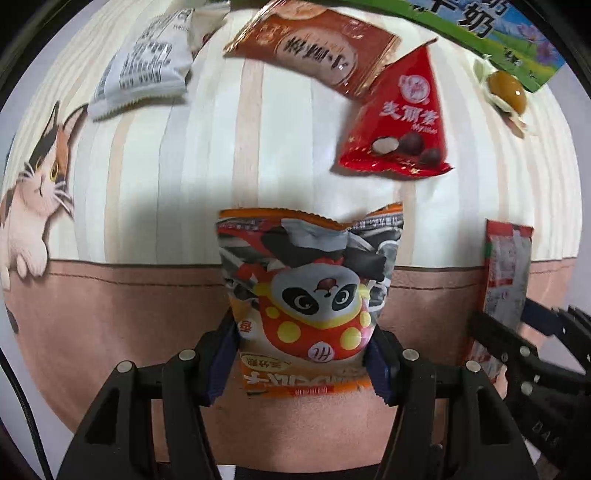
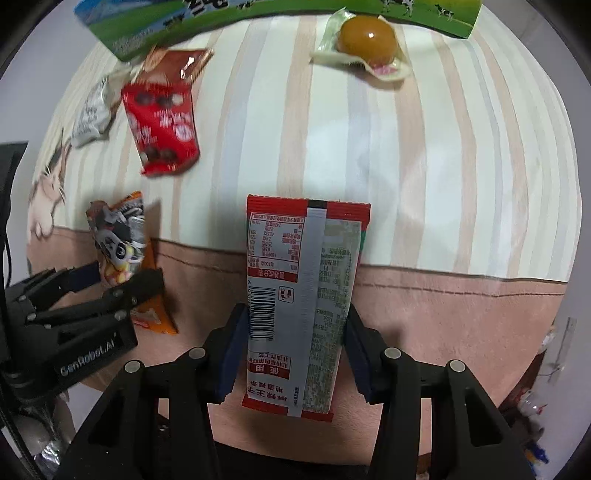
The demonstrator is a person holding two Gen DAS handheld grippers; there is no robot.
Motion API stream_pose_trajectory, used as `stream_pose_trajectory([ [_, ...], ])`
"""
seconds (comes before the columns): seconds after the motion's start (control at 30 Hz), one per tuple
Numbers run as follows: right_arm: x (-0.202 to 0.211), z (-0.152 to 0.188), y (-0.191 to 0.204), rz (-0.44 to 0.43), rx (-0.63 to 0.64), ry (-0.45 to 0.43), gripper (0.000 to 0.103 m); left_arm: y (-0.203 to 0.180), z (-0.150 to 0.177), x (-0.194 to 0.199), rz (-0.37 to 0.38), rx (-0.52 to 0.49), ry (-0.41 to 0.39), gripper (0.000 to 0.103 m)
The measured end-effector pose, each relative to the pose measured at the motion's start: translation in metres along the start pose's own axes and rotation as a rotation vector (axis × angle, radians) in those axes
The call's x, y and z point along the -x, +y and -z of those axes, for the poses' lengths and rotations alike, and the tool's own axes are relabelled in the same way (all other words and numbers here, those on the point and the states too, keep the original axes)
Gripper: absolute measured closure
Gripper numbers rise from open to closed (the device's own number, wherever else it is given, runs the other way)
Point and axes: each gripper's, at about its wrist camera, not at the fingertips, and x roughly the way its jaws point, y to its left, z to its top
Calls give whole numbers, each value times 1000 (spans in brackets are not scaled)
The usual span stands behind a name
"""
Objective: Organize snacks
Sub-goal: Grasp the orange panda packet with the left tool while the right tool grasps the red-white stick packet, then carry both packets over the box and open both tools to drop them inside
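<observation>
My left gripper (image 1: 301,350) is shut on an orange panda snack packet (image 1: 306,291), held above the striped tablecloth. My right gripper (image 2: 290,354) is shut on a red-and-silver snack packet (image 2: 301,295), back side up. Each gripper shows in the other's view: the right one (image 1: 517,332) with its packet (image 1: 506,273), the left one (image 2: 110,284) with the panda packet (image 2: 118,240). On the cloth lie a red chocolate-ball packet (image 1: 399,122), a brown packet (image 1: 314,48), a white packet (image 1: 144,66) and a wrapped yellow egg-like snack (image 2: 365,40).
A green milk carton box (image 2: 258,14) lies along the far edge of the table. The tablecloth (image 1: 221,147) has a cat print (image 1: 33,199) at the left and a pink border near me. Clutter sits beyond the table's right edge (image 2: 550,354).
</observation>
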Motion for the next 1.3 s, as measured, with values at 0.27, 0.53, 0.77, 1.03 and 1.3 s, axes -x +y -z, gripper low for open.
stream_pose_trajectory([
  [0.27, -13, 9, 9, 33, -12, -8, 43, -7, -5, -11, -19, 0, 10, 44],
  [0.53, -27, 6, 17, 35, -35, -21, 41, -3, -3, -9, -23, 8, 6, 44],
  [0.77, -24, 11, 4, -2, -57, -52, 54, -5, 1, 6, -11, -13, -47, 47],
  [1.03, 47, -3, -19, -97, -73, -172, 55, -23, -19, 107, 91, -39, -217, 47],
  [1.3, 181, -72, -51, -163, -45, -418, 55, -68, -110, 229, 232, -120, -387, 47],
])
